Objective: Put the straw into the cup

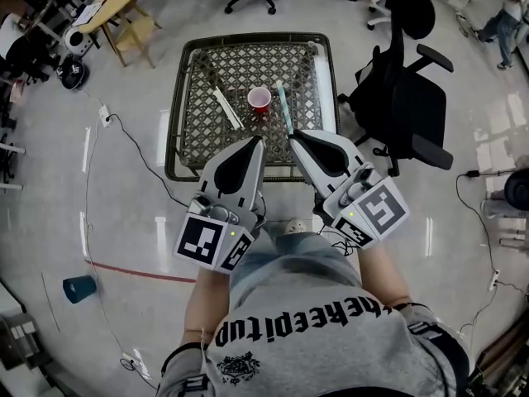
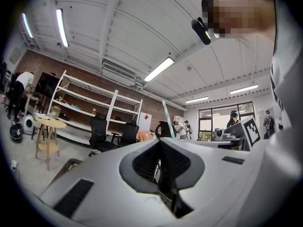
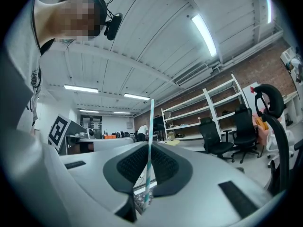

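Observation:
A small red cup [image 1: 259, 99] stands upright near the middle of the black mesh table [image 1: 195, 131]. My right gripper [image 1: 291, 136] is shut on a pale teal striped straw [image 1: 283, 106], which sticks up and away from the jaw tips, just right of the cup. In the right gripper view the straw [image 3: 149, 148] rises upright between the shut jaws. My left gripper [image 1: 259, 141] is shut with nothing in it, its tip near the table's front edge; in its own view the straw [image 2: 166, 111] shows beyond the jaws.
Two white paper-wrapped sticks [image 1: 226, 107] lie on the mesh left of the cup. A black office chair [image 1: 402, 89] stands close to the table's right side. Cables [image 1: 132, 143] run across the floor at left, with a blue bin [image 1: 78, 288] at lower left.

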`<control>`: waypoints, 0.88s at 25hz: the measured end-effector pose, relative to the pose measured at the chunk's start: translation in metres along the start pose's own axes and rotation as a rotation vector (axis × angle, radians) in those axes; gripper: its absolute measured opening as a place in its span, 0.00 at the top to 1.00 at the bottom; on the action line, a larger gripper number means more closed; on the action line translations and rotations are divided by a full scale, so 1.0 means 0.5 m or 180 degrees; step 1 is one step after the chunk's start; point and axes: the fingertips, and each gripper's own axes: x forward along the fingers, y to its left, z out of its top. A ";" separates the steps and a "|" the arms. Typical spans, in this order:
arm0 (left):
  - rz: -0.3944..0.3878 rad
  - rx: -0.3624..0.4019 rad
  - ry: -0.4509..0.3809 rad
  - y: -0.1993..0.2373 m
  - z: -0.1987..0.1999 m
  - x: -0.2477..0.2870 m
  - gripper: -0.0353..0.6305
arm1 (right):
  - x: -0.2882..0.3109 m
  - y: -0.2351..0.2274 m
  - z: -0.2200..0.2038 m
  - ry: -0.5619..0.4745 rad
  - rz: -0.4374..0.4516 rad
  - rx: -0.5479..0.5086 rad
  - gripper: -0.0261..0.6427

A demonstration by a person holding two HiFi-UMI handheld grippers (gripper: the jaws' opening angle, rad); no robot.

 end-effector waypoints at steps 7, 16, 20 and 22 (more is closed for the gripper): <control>-0.0156 -0.0031 0.0048 0.048 0.007 0.025 0.88 | 0.050 -0.013 -0.001 0.0029 -0.0154 0.0002 0.89; -0.0393 -0.0053 0.0096 0.121 0.014 0.035 0.88 | 0.122 -0.012 -0.007 0.0033 -0.0380 -0.0013 0.89; -0.0474 -0.0082 0.0120 0.154 0.014 0.045 0.88 | 0.152 -0.019 -0.010 0.0048 -0.0485 -0.0011 0.89; -0.0521 -0.0092 0.0131 0.170 0.014 0.048 0.88 | 0.168 -0.021 -0.011 0.0049 -0.0534 -0.0017 0.89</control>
